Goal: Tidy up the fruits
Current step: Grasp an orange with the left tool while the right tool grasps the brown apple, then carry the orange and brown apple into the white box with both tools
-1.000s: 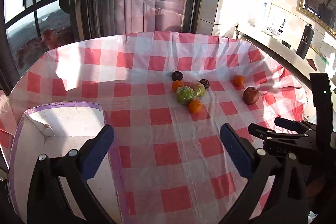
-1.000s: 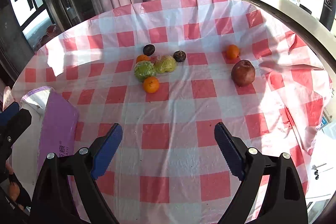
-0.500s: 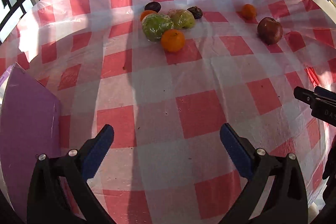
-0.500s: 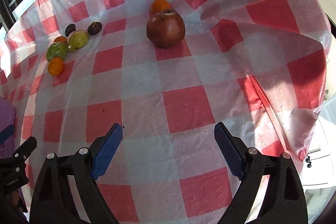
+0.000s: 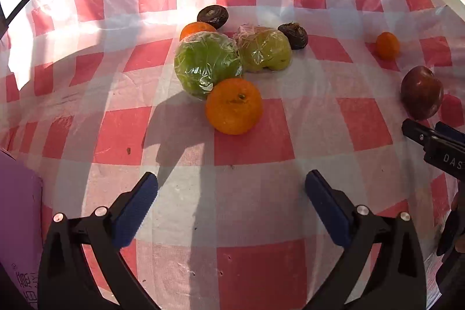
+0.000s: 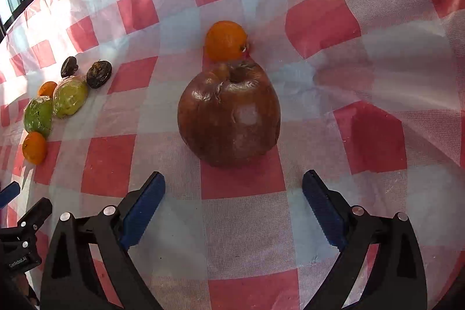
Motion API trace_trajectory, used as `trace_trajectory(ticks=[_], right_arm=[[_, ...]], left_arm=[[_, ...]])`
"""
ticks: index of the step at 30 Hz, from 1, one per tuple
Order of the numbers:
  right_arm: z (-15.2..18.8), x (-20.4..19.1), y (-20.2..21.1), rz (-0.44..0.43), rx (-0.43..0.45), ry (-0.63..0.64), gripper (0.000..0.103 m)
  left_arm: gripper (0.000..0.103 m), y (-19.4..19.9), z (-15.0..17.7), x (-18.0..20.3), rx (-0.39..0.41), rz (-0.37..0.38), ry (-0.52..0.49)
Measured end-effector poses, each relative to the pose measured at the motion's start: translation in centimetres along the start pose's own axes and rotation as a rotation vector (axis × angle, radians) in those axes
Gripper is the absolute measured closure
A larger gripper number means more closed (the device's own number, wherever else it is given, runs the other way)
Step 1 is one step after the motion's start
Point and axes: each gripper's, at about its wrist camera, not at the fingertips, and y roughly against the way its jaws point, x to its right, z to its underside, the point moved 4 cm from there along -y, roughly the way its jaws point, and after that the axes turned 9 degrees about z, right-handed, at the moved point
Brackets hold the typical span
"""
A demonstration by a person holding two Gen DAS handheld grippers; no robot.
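From my left camera, the purple box (image 5: 17,222) is cut off by the frame's left edge. An orange (image 5: 196,29) sits mostly hidden behind the wrapped green fruit (image 5: 207,64). The right tool (image 5: 436,147) shows only partly at the right edge.

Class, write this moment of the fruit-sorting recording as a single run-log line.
stage: approach | right gripper: jaws opening, empty, facing dark red apple | left gripper: open, empty, facing orange | fruit all on checked tablecloth

Both wrist views steeply down, close; share tablecloth (image 5: 250,193).
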Motion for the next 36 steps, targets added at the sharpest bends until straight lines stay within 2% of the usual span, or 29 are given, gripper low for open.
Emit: trace_trajectory(ticks=[9,18,20,21,22,24,30,36], right_arm=[[-3.4,-0.7,-1.6,-0.023,0.029,0.035,0.004],[-4.5,-0.9,-2.2,-0.028,0.032,0.044,0.005],[-4.5,-1.1,-2.3,-0.030,0.036,0.047,0.007],[-4.3,-1.1,-2.1,-0.032,0.042,0.048,0.014],[-4.3,-1.1,-1.8,-0.036,0.051,0.049,0.019],[-3.7,-0.9,-1.0,-0.032,0.063,0.046,0.041],[-0.6,0.3,1.4,-0.054,0.017,-0.013,0.042],[5.0,0.9,5.2,-0.097,-0.028,-0.019,0.043]], left_arm=[[0.001,-1.8,-3.5,-0.6,0.038,-0.032,0.040],[0.001,-2.3,-4.2,-0.7,0.029,-0.040,0.054],[0.007,-2.1,-4.0,-0.5,0.032,-0.029,0.038],[0.022,-1.8,-4.0,-0.1,0.037,-0.014,0.011],[0.043,-1.4,-4.0,0.4,0.037,0.006,-0.025],[0.067,-1.0,-3.9,1.1,0.013,0.039,-0.074],[0.068,1.3,-0.6,1.2,-0.029,0.094,-0.103],[0.068,6.3,6.2,1.3,-0.025,0.119,-0.126]])
